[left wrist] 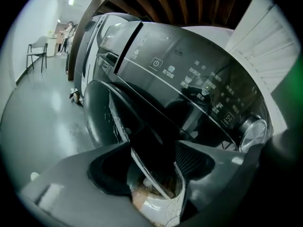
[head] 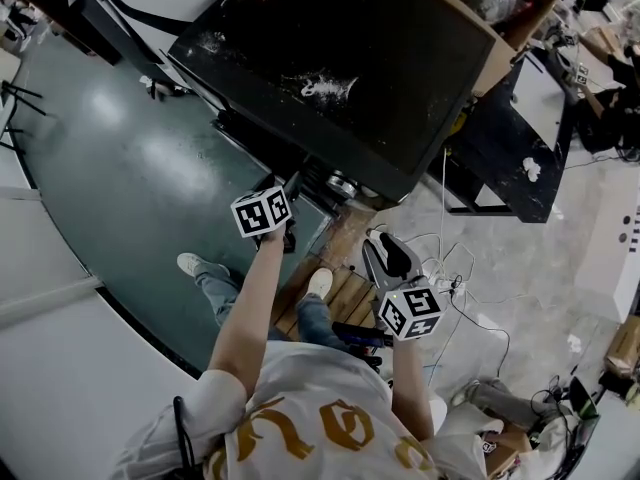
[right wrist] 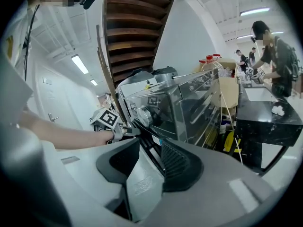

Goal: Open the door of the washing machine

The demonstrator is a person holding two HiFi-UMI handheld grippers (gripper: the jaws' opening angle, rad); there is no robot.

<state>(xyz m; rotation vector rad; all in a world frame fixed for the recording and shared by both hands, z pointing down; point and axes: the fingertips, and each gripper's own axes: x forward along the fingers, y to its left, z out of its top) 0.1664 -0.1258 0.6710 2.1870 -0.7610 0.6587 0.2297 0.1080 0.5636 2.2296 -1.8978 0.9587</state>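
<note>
The washing machine [head: 340, 68] is black, and the head view looks down on its top. Its dark control panel [left wrist: 189, 77] and round front door [left wrist: 97, 112] fill the left gripper view. My left gripper [head: 290, 193] reaches to the machine's front, just under the top edge. It is shut on the door's edge [left wrist: 151, 148], which runs between its pads as a dark strip. The right gripper view shows that left gripper [right wrist: 124, 130] at the door. My right gripper [head: 385, 240] hangs to the right, apart from the machine, shut with nothing in it.
I stand on a wooden pallet [head: 340, 298] in front of the machine. White cables [head: 455, 283] lie on the floor at the right. A black table [head: 520, 138] and a cardboard box [head: 500, 8] flank the machine. A person [right wrist: 274, 56] stands at that table.
</note>
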